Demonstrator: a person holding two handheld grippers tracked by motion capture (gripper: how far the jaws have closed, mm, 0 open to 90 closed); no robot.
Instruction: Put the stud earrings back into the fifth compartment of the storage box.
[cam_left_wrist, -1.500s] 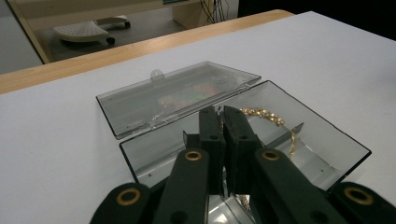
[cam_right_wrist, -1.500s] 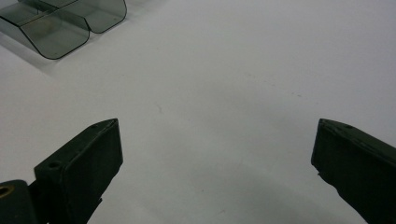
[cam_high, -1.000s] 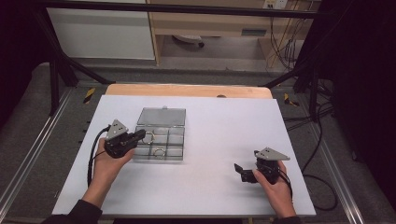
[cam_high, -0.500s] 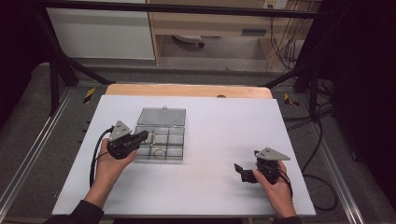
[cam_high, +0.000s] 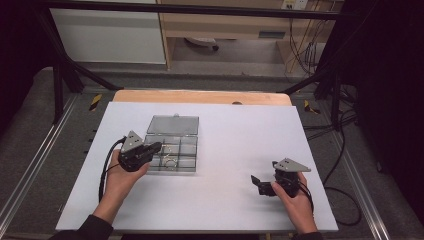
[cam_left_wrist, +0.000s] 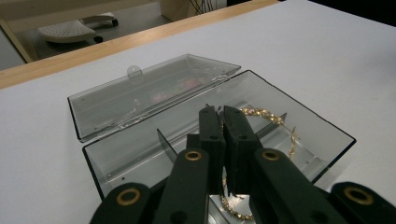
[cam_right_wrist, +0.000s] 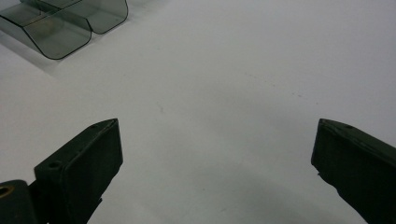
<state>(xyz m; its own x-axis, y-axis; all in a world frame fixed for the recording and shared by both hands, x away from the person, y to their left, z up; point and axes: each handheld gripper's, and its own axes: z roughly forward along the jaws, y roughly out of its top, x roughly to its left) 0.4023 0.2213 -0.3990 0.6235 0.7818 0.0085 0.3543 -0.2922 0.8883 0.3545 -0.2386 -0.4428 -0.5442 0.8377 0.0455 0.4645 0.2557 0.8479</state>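
Clear box (cam_high: 172, 147) lies open on the white bench (cam_high: 225, 200), left of centre, its lid (cam_left_wrist: 149, 93) folded flat toward the far side. Inside, among dividers, rest gold bracelets (cam_left_wrist: 268, 116). The left gripper (cam_left_wrist: 218, 112) reaches into the box with its jaws pressed together — whether they pinch a bracelet cannot be told. The likely step is lifting jewellery out; next would come a straight raise clear of the dividers, which could snag the chain. The right gripper (cam_high: 261, 184) rests well apart on the bench's right — jaws spread wide, holding nothing.
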